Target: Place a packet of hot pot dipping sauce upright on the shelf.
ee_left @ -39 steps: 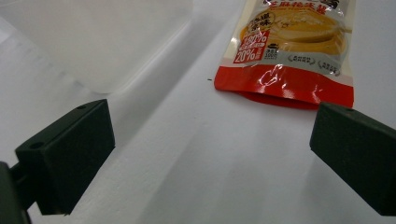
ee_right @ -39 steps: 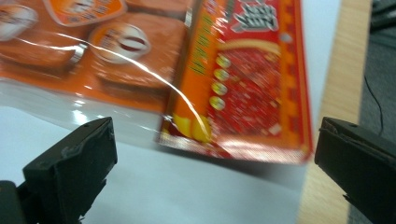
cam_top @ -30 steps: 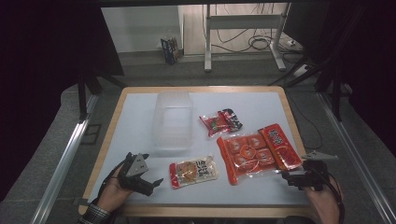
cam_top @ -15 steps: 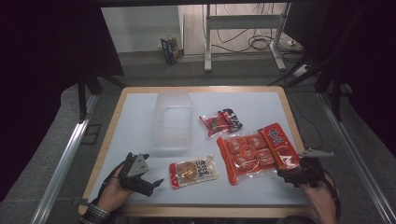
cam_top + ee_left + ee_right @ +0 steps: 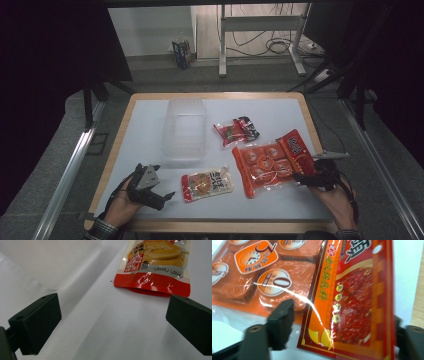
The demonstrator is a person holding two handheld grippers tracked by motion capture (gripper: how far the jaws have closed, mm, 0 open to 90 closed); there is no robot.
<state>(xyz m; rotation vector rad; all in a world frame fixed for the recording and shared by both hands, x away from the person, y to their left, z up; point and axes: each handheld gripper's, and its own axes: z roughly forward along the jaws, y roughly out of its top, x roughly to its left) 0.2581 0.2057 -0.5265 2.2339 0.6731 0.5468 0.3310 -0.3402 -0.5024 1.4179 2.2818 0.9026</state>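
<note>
Two tools are at the near edge of the bench, one toward each near corner. The right tool has its black jaws on either side of the near end of the red sachet. They've just been closing in, with the sachet between them. In the right gripper view one jaw sits just left of the sachet's lower edge and the other is mostly hidden behind its right side, so I can't tell for sure if the pads are pressing on it.

That red sachet lies toward the right edge of the bench, touching the big orange pack of round pieces, which is just beside it toward the middle. The orange pack shows a clock print in the right gripper view.

The left tool rests by the near left corner, jaws spread wide with nothing between them. Just ahead of it on the bench is the soup pouch with its red bottom edge, near the tool but apart from it.

Behind the pouch there's a clear plastic tub, left of centre. A small red and black snack bag sits near the middle, well apart from both tools.
</note>
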